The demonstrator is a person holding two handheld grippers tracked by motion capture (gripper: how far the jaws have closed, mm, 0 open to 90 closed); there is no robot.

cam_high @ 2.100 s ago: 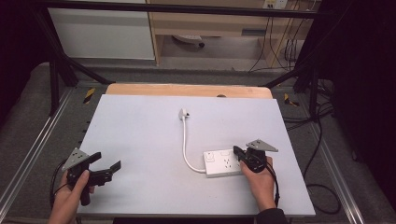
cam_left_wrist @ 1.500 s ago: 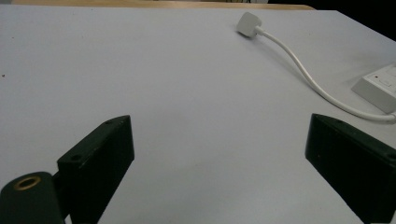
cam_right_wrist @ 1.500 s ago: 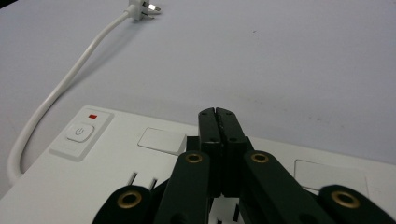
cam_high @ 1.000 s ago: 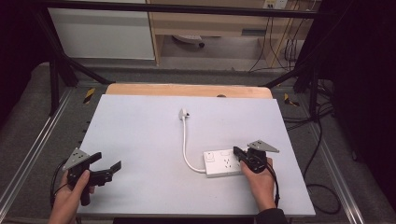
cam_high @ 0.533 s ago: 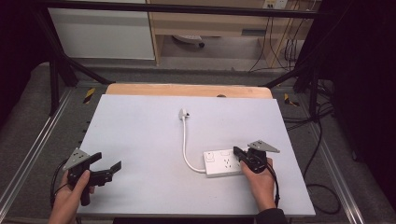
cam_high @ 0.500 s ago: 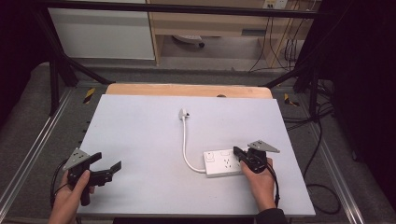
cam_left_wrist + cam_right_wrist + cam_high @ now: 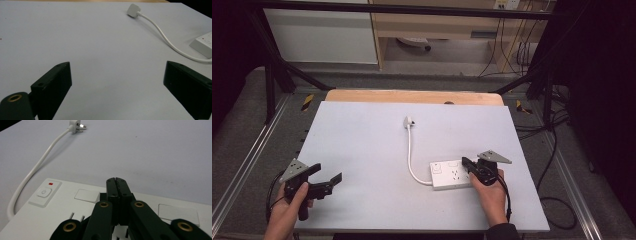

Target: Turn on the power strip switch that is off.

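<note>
Our right gripper [image 7: 470, 165] has its jaws pressed together, empty, with the tips over the top face of the power strip [image 7: 451, 175], between its sockets. In the right gripper view the strip's switch [image 7: 44, 192] sits at ten o'clock from the tips. The strip lies on the worktop [image 7: 362, 150] at about four o'clock from its centre. Its cord [image 7: 410, 155] runs toward twelve o'clock to the plug [image 7: 409, 121]. Our left gripper [image 7: 323, 180], at eight o'clock, has its jaws wide apart, holding nothing.
</note>
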